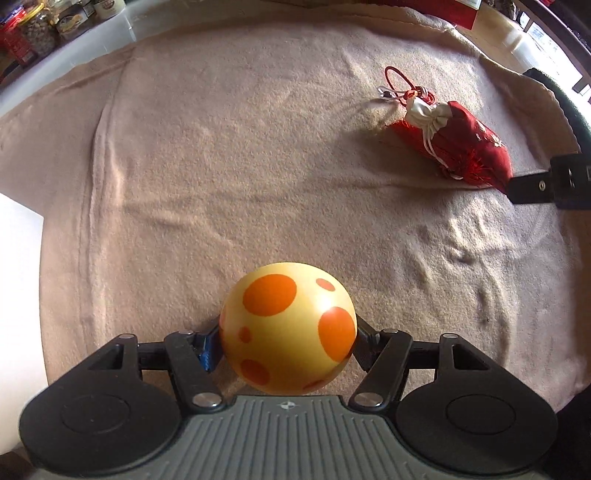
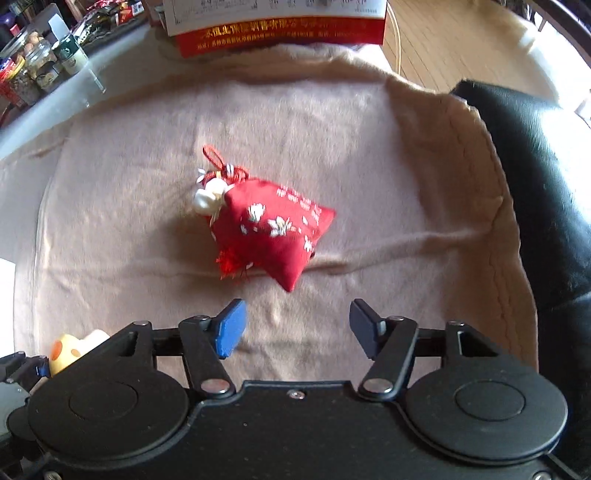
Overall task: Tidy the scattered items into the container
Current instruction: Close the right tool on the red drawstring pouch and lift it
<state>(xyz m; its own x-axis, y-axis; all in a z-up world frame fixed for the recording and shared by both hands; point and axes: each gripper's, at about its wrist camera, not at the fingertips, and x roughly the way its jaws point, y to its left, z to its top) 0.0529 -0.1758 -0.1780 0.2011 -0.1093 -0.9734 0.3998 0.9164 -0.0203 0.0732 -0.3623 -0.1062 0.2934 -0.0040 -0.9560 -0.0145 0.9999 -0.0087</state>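
My left gripper is shut on a yellow ball with orange spots, pads pressing on both of its sides, above the beige blanket. A corner of that ball shows at the lower left of the right wrist view. A red drawstring pouch with white flowers lies on the blanket, just beyond my right gripper. That gripper stands open, with nothing between its blue fingers. The pouch also lies at the right of the left wrist view, next to part of the right gripper.
A black leather chair borders the blanket on the right. A red and white box stands at the far edge. Jars crowd the far left. Something white sits at the left edge; what it is I cannot tell.
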